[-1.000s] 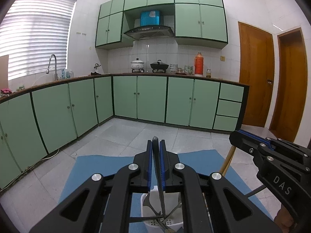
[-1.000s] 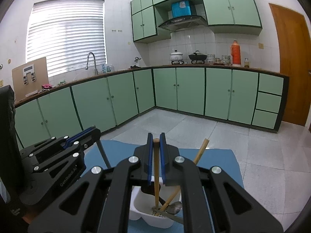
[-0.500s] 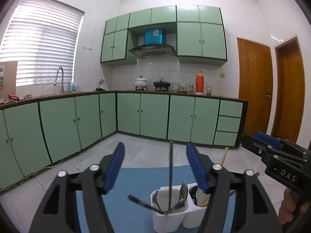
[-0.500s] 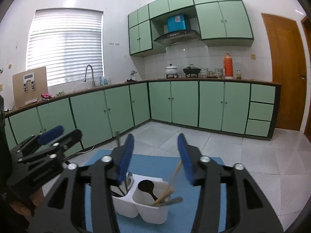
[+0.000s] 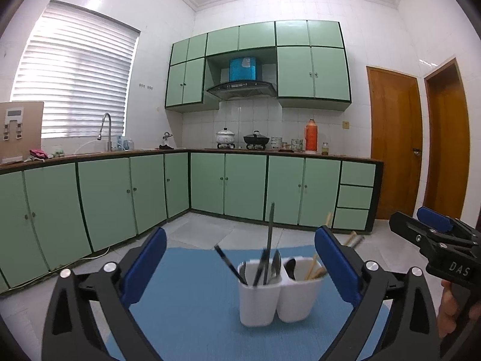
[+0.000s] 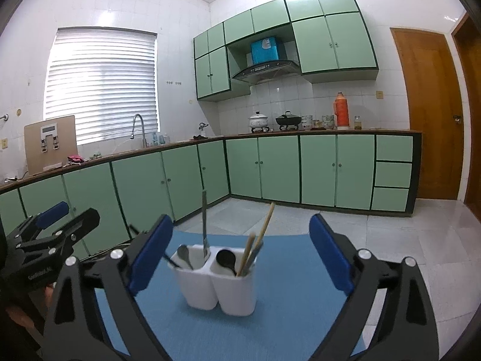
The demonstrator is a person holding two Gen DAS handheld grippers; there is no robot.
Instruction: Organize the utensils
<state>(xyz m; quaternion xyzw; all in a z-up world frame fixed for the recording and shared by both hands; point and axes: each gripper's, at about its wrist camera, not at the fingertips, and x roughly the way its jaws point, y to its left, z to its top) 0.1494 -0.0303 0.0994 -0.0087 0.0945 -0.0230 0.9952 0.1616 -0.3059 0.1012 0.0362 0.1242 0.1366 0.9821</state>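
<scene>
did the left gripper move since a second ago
Yes. The left gripper opened and backed up and away from the white caddy, which sat right under its fingers before.

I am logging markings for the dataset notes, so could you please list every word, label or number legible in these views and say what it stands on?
"DAS": white letters on the right gripper body, left wrist view.
White lettering on the left gripper body, right wrist view: too blurred to read.
Label on the blue box above the range hood: too small to read.
</scene>
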